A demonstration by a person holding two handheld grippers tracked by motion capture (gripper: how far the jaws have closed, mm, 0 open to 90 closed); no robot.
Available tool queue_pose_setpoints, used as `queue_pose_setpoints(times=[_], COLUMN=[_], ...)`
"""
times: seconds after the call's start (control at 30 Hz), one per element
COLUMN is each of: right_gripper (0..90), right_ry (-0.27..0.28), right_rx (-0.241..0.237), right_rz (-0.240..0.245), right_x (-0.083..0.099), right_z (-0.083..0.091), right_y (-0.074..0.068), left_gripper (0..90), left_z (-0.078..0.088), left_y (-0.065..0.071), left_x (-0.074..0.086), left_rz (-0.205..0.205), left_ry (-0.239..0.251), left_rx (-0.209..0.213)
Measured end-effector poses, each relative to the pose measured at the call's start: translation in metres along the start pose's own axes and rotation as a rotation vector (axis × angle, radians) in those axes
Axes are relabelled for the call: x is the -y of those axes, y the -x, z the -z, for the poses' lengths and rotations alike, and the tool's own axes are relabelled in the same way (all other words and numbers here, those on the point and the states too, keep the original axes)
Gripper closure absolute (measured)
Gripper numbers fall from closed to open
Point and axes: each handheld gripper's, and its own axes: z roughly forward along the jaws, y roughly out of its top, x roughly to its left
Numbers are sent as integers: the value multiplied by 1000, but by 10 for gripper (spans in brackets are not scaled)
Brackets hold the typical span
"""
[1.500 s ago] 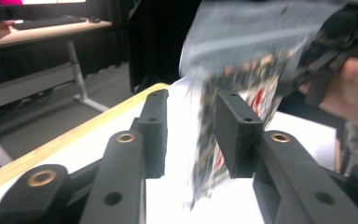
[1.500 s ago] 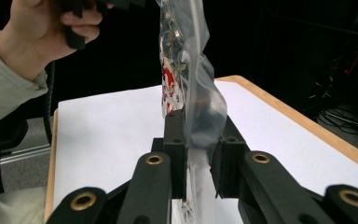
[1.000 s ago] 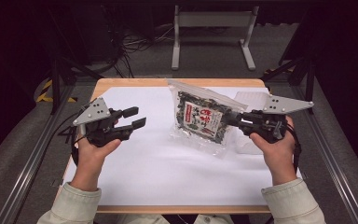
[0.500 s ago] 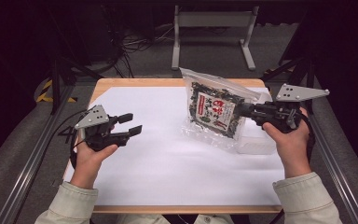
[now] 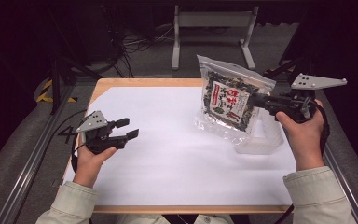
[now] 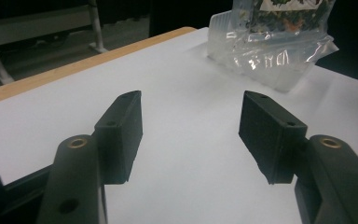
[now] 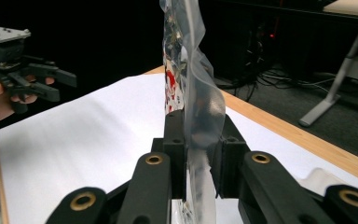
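Snack bag [image 5: 229, 101] clamped in right gripper [image 5: 261, 100] jaws above tabletop [image 5: 168, 154]; left gripper [image 5: 127, 129] jaws just opening, empty.

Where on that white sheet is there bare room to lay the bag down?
The sheet is bare between the left gripper and the bag, and along its near edge. It is crowded at the right, around the clear tray.

I've got the high cam above my side, facing fwd and down over the whole table [image 5: 168, 186]. L cam rides low, close to the tabletop, looking across it. R cam looks along its jaws toward the left hand-held gripper [image 7: 51, 86]. All three share the snack bag [image 5: 228, 100].
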Motion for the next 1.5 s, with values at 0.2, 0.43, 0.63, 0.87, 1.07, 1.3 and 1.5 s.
queue_pose_setpoints(times=[0.2, 0.43, 0.63, 0.87, 1.07, 1.3, 1.5], right_gripper=[784, 784, 784, 784, 784, 784, 784], right_ry=[5, 1, -1, 8, 11, 24, 20], right_rx=[49, 116, 163, 204, 246, 275, 311], right_rz=[-20, -36, -42, -46, -50, -58, -57], right_x=[1, 0, -1, 0, 2, 6, 14], right_z=[6, 11, 15, 21, 26, 34, 36], right_y=[12, 27, 35, 40, 45, 48, 49], left_gripper=[394, 389, 387, 386, 386, 387, 371], left_z=[-3, -3, -4, -4, -4, -3, -5], left_y=[-3, -5, -7, -7, -7, -8, -9], left_x=[4, 6, 7, 8, 8, 8, 9], left_rz=[9, 15, 19, 23, 18, 20, 16], left_ry=[-7, -9, -8, -9, -10, -6, -7], left_rx=[-11, -19, -20, -24, -26, -29, -46])
